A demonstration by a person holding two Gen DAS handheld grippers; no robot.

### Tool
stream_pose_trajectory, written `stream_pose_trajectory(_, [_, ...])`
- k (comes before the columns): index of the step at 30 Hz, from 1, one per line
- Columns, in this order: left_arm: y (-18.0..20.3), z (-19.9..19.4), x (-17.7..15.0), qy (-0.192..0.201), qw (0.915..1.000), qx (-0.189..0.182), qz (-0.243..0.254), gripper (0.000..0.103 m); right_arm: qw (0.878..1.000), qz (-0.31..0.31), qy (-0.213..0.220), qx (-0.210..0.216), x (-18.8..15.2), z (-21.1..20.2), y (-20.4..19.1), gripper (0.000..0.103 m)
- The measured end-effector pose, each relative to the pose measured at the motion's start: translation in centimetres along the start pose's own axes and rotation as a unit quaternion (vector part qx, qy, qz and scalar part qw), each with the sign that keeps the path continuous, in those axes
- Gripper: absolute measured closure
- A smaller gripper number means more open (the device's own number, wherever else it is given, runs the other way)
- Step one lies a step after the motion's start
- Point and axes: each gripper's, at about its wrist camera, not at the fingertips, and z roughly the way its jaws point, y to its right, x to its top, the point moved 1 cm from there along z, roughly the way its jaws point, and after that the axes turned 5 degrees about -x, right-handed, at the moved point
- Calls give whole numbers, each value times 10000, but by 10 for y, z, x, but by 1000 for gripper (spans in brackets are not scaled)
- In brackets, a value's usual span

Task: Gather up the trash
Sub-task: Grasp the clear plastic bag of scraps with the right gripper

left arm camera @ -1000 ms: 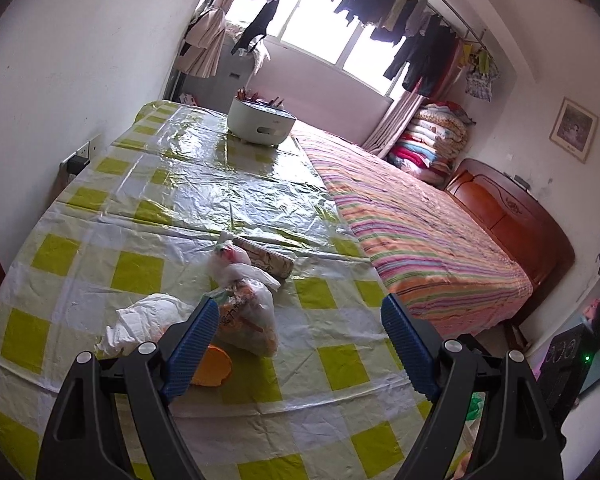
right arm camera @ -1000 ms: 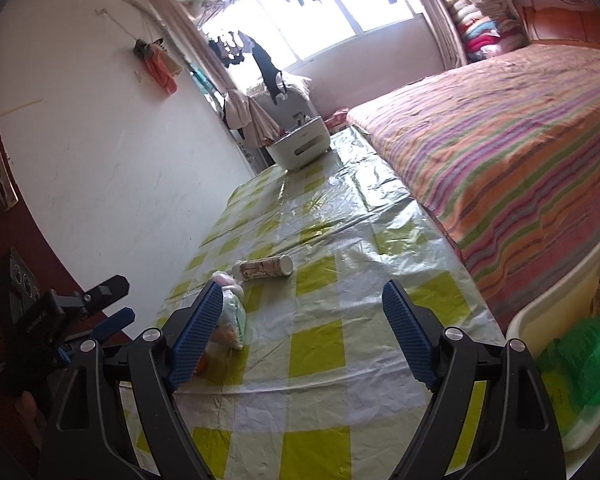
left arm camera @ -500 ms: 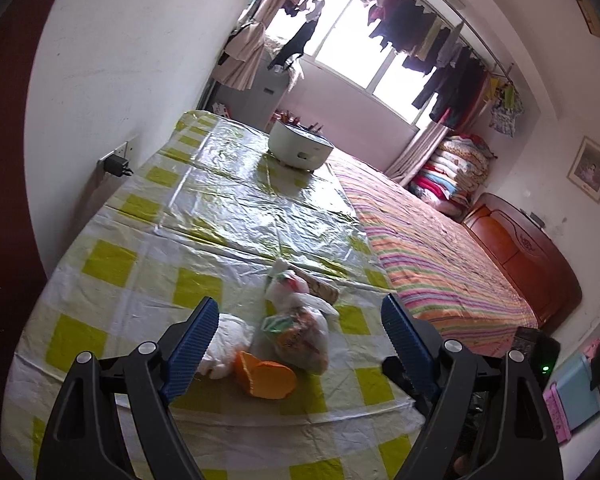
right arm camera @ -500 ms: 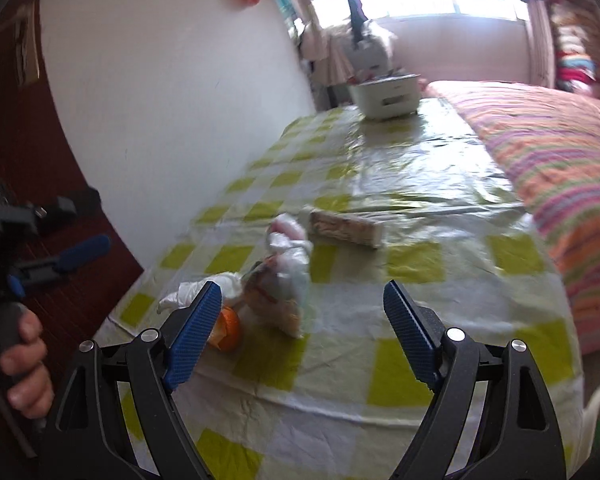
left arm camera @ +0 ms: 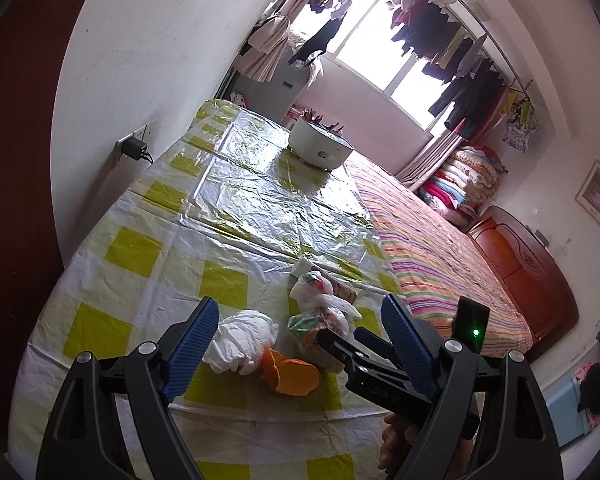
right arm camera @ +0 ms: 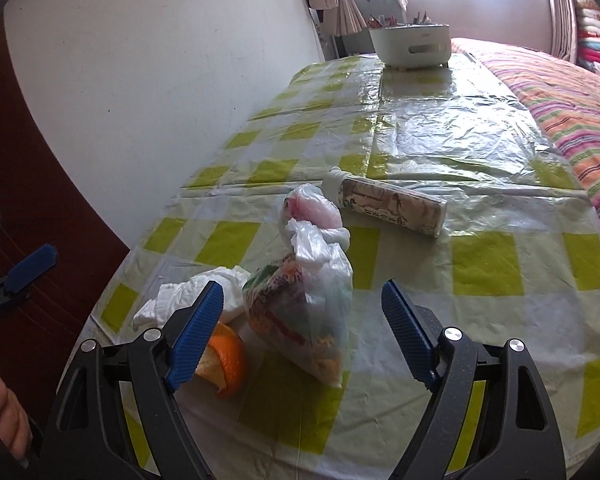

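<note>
Right hand-held gripper [right arm camera: 302,320]: jaws wide but closing a touch, nothing pressed between the pads; the tied bag [right arm camera: 304,300] sits right in the gap, seen from above and behind.
Left hand-held gripper [left arm camera: 296,346]: wide open, empty, hanging over the counter's near edge with the tissue wad [left arm camera: 242,338] and orange peel [left arm camera: 292,370] in front of it.
Step in hand: approach. The right one lines up on the bag; no trash is lifted yet, so I judge the collecting barely begun.
Trash pile: all near the front of the counter [right arm camera: 488,256]. The wad touches the left side of the bag, the peel lies just in front of both, and a second, smaller knotted bag [right arm camera: 312,210] sits right behind the first.
Carton [right arm camera: 388,204]: lying flat behind the bags, close to them, pointing toward the bed [right arm camera: 572,108].
Far end: a white tub [right arm camera: 410,46], well apart, probably not trash.
Next move calls for: dropping the right jaws around the bag's bunched neck or body, then squeezing. Thin film slips and sags, so a bite on the knot looks safest.
Watch for: the left pad of the right one nudging the peel or wad on the way down.
Bin: not in view here.
</note>
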Motion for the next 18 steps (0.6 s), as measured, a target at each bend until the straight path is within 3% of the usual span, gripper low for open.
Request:
stream_pose_trajectory(2, [0, 0, 0, 2, 10000, 28, 30, 22, 10000, -51, -40, -57, 4, 3, -1, 30])
stream_pose_trajectory(8, [-3, 5, -1, -128, 9999, 45, -23, 22, 9994, -130, -289, -132, 3, 23, -3, 31])
stream_pose_trajectory(9, [-4, 6, -1, -139, 9999, 58, -24, 22, 9992, -174, -324, -174, 2, 26, -4, 33])
stream_pose_trajectory(10, [-4, 7, -1, -155, 9999, 72, -20, 22, 9989, -218, -360, -193, 1, 28, -5, 45])
stream_pose_trajectory(18, [-15, 27, 0, -385, 9987, 306, -102, 22, 9995, -12, -302, 34, 0, 19, 3, 52])
